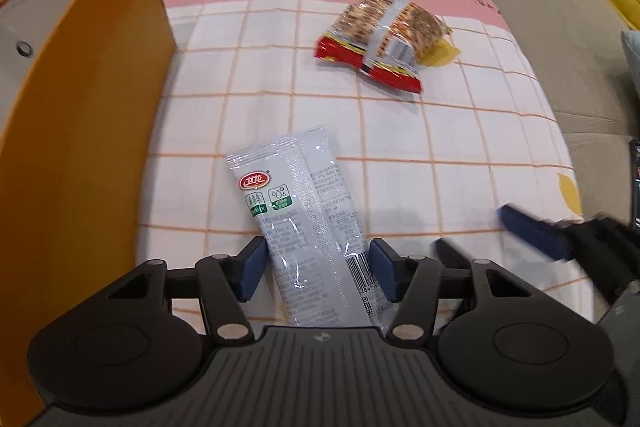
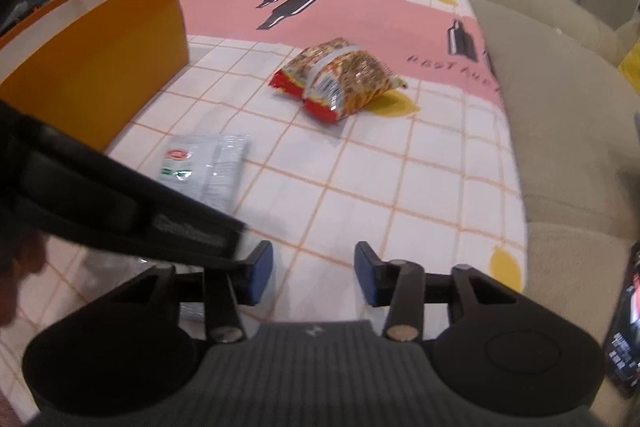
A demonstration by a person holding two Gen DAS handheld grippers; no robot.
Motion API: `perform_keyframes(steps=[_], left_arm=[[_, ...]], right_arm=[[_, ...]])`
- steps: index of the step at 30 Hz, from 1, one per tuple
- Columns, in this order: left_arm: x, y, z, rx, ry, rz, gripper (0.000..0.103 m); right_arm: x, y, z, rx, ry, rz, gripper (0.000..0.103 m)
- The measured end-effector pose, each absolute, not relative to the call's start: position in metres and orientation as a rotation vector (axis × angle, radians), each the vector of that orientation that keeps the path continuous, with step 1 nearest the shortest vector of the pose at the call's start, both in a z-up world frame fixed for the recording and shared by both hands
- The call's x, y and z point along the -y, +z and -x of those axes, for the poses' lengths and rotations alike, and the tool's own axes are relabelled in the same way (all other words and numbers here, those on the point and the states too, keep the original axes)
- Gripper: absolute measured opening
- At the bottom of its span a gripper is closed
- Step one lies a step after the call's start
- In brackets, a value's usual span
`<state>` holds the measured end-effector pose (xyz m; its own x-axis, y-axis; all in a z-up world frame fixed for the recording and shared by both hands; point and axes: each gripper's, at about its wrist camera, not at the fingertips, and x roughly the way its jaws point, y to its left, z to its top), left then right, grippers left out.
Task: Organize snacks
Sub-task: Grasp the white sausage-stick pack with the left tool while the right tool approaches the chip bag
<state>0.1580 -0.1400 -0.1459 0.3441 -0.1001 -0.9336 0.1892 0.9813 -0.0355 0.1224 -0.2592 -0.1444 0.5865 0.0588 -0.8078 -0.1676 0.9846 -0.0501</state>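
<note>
Snacks are two here: a white sachet (image 1: 304,223) lying flat on the worktop (image 1: 440,155) just beside the orange box (image 1: 88,115), and a red-and-gold crisp packet (image 1: 384,39) farther from the box, near the pink band of the cloth. The left gripper (image 1: 318,269) has its jaws half-closed around the sachet's lower end; whether the pads already press the film I cannot quite tell. The right gripper (image 2: 314,277) is part-open over bare cloth, holding nothing. Slick film could slide out of a light pinch, or the cloth could bunch up with it. The checked cloth with its lemon print covers the worktop; a beige sofa (image 2: 560,75) runs beyond the packet, opposite the box.
</note>
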Motion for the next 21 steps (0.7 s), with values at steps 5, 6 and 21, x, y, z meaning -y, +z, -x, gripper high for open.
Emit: perform_keyframes(steps=[5,6,21], left_arm=[[0.119,-0.146,-0.167,-1.179,-0.122,-0.020,0.062],[0.115,-0.146,-0.169,-1.172,-0.118,0.001,0.062],[0.096,-0.149,-0.178,-1.111,-0.108,0.071,0.061]], right_arm=[[0.267,-0.141,-0.140,-0.915,0.112,0.124,0.050],[0.267,-0.140,-0.144,-0.909,0.112,0.122,0.051],[0.262,-0.134,-0.214,-0.821,0.143,0.061,0.054]])
